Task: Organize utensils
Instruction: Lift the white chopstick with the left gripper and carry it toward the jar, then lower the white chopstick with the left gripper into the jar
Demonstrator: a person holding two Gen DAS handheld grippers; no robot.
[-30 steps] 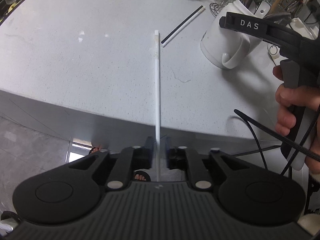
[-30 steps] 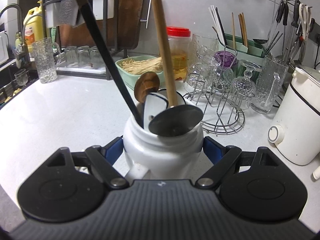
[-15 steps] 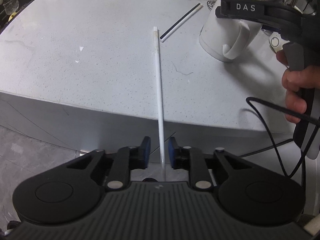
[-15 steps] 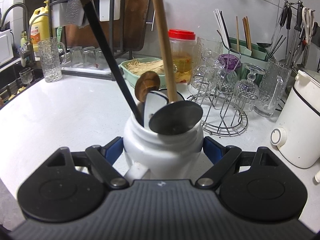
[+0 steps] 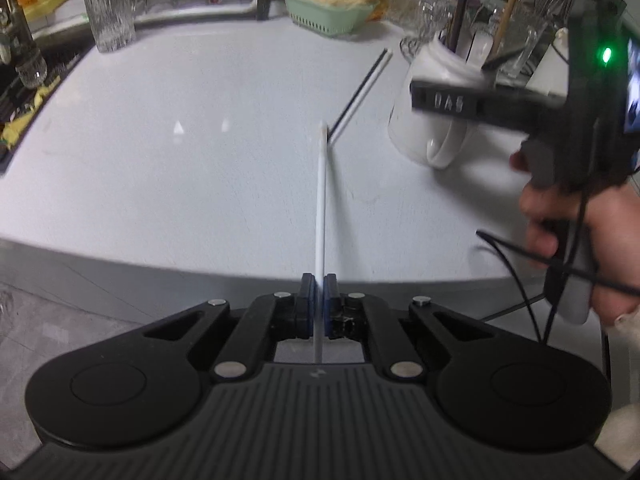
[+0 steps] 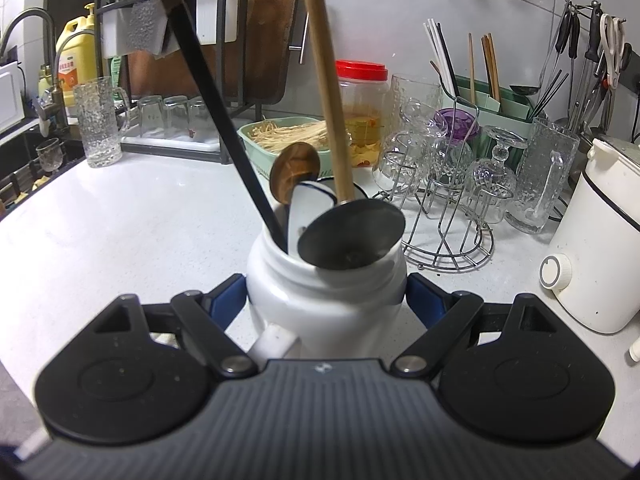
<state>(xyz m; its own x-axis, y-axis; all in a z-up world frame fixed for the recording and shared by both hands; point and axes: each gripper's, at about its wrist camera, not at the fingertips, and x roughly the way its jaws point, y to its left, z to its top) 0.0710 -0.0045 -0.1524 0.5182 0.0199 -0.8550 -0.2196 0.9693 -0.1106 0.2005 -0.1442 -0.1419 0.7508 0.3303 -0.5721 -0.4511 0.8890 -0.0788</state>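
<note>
My left gripper (image 5: 319, 288) has its jaws closing tight on the near end of a long white chopstick (image 5: 321, 200), pads pressing it from both sides. The chopstick points away over the white counter (image 5: 200, 160). A black and a white chopstick (image 5: 360, 92) lie side by side just past its far tip. My right gripper (image 6: 326, 300) is shut on a white handled jar (image 6: 320, 280), also in the left wrist view as the jar (image 5: 424, 128). The jar holds a metal ladle (image 6: 352, 236), a wooden spoon (image 6: 296, 172), a white spoon (image 6: 312, 204) and a black-handled utensil (image 6: 224, 128).
A wire rack of glasses (image 6: 444, 200) and a white cooker (image 6: 596, 240) stand right of the jar. A green basket (image 6: 288, 136), a red-lidded jar (image 6: 362, 112) and a green chopstick holder (image 6: 492, 104) sit behind. The counter's front edge (image 5: 160, 256) runs near my left gripper.
My left gripper closed onto the white chopstick and rose with it, tipping the view up toward the back of the counter. The right gripper and its jar stayed put.
</note>
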